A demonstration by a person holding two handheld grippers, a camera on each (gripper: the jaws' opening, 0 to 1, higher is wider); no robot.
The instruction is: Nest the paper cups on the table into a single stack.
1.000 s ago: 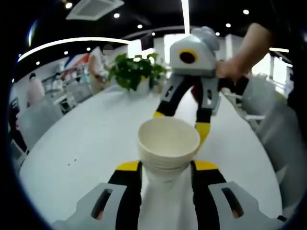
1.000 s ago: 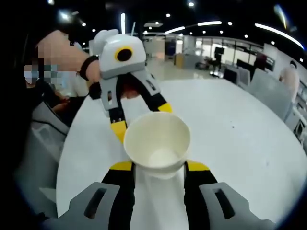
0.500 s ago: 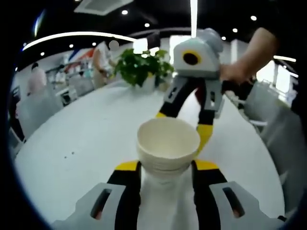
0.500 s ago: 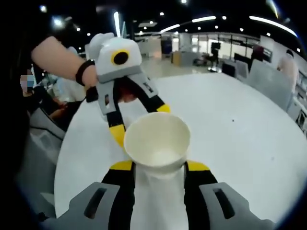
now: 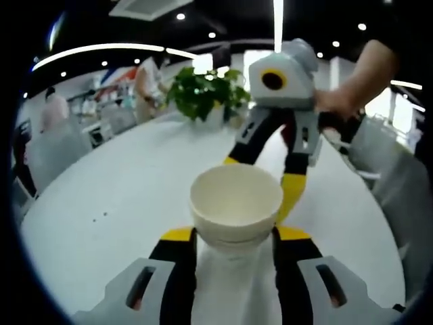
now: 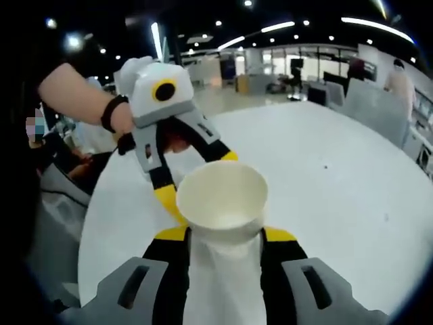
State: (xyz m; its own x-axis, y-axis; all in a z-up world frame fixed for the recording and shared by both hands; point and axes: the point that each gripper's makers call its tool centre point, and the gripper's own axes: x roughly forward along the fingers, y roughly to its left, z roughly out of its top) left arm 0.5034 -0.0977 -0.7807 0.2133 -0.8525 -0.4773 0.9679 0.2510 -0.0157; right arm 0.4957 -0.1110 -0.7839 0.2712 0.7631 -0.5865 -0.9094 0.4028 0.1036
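Two pairs of tongs meet on one stack of paper cups [image 5: 235, 206]. In the left gripper view, the left tongs [image 5: 233, 234] are clamped on its lower part, yellow tips on either side, and the right tongs [image 5: 264, 183] come in from beyond, tips beside the rim; whether they press the wall I cannot tell there. In the right gripper view, the right tongs [image 6: 224, 234] are clamped on the same stack [image 6: 222, 200], and the left tongs [image 6: 196, 179] reach in from the far side.

The stack's mouth tilts toward each camera, so its long axis looks roughly upright, base hidden between the tips.

Around it lies a round white surface [image 5: 115, 196], lightly speckled. Beyond stand a potted plant [image 5: 203, 93], grey chairs [image 5: 54, 152], people, and ceiling strip lights [image 6: 260, 28] of an open office.
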